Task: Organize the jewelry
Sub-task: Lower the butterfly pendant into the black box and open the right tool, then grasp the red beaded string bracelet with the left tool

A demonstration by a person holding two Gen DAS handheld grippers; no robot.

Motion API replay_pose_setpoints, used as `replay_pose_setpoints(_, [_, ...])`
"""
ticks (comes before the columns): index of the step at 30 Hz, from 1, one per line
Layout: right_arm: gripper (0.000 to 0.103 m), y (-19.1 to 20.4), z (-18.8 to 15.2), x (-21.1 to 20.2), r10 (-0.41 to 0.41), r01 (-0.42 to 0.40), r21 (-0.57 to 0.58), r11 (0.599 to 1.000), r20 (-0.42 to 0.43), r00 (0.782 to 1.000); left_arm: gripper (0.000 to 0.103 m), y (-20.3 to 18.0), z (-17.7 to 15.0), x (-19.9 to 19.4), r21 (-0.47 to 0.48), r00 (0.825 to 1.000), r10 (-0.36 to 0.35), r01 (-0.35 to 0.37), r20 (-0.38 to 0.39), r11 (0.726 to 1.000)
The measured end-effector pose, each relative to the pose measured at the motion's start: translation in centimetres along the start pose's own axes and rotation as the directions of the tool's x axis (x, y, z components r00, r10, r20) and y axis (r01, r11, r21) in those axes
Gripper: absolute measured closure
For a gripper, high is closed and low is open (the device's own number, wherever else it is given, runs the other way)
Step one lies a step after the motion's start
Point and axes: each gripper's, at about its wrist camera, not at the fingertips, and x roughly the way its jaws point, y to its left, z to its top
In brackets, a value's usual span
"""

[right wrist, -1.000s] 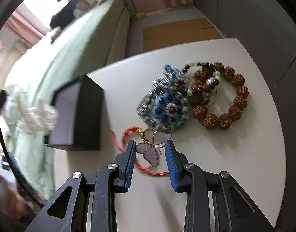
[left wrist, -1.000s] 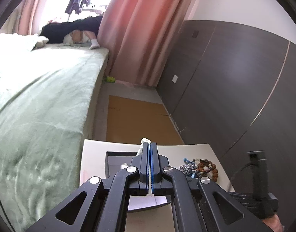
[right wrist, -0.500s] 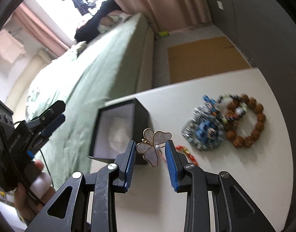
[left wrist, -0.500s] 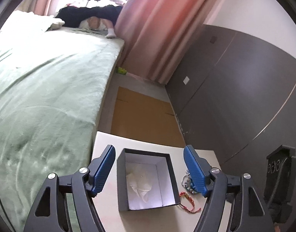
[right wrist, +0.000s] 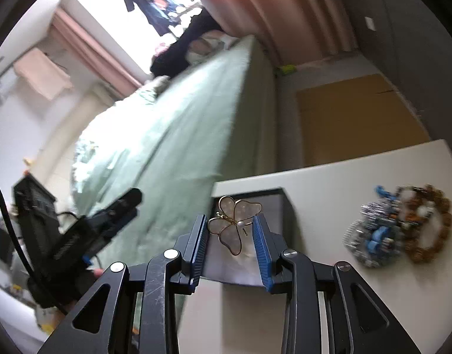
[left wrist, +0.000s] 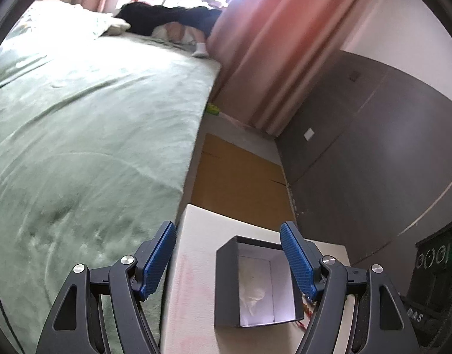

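Two grippers are at work here. The right gripper [right wrist: 230,224] is clamped on a butterfly pendant [right wrist: 233,221], which sits between its blue pads [right wrist: 259,244], raised over the black jewelry box [right wrist: 280,203] just beyond the fingertips. The left gripper [left wrist: 228,261] has its jaws wide apart and holds nothing; the same box [left wrist: 255,283] lies between and a little ahead of its fingers, open, with white lining and some pale soft material inside.

I judge the pendant to be very light and fragile: thin gold wire around pale shell-like wings, with a small pearl at the middle. The wire could bend and the wings could crack, so only a gentle hold across the wing edges seems safe, and it should be let go low inside the box. A red cord [left wrist: 307,314] lies beside the box, under the left gripper's right finger. To the right of the right gripper, a heap of beaded bracelets [right wrist: 400,225] rests on the white table [right wrist: 358,171].

The only writing is on dark equipment at the right edge of the left view, too blurred to read surely.
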Motion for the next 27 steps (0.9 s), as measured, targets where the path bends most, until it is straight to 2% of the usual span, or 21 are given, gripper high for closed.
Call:
replay_pose_setpoints(1, [0.061, -0.1, 0.0, 0.4, 0.003, -0.003, 0.010, 1.000, -0.021, 1.000, 0.029, -0.1, 0.0, -0.1, 0.009, 1.000, 0.013, -0.013, 0.008, 1.000])
replay_pose_setpoints(2, [0.045, -0.3, -0.1, 0.4, 0.003, -0.002, 0.024, 1.000, -0.039, 0.999, 0.029, -0.4, -0.1, -0.1, 0.023, 1.000, 0.013, -0.014, 0.014, 1.000])
replay_pose_setpoints(4, [0.036, -1.0, -0.4, 0.3, -0.011, 0.013, 0.048, 0.999, -0.046, 0.999, 0.029, -1.0, -0.4, -0.1, 0.043, 1.000, 0.010, -0.011, 0.015, 0.999])
replay_pose_setpoints(8, [0.036, -2.2, -0.8, -1.1, -0.053, 0.057, 0.068, 0.996, -0.054, 0.997, 0.029, -2.2, -1.1, 0.4, 0.070, 1.000, -0.015, 0.016, -0.012, 0.997])
replay_pose_setpoints(14, [0.032, -4.4, -1.4, -4.0, -0.177, 0.181, 0.072, 0.981, -0.059, 0.982, 0.029, -5.1, -2.7, 1.4, 0.138, 0.997, -0.052, 0.059, -0.057, 0.989])
replay_pose_setpoints(27, [0.032, -9.0, -1.6, -8.3, -0.243, 0.252, 0.131, 0.959, -0.081, 0.967, 0.030, -11.3, -6.8, 3.3, 0.280, 0.982, -0.106, 0.148, -0.157, 0.949])
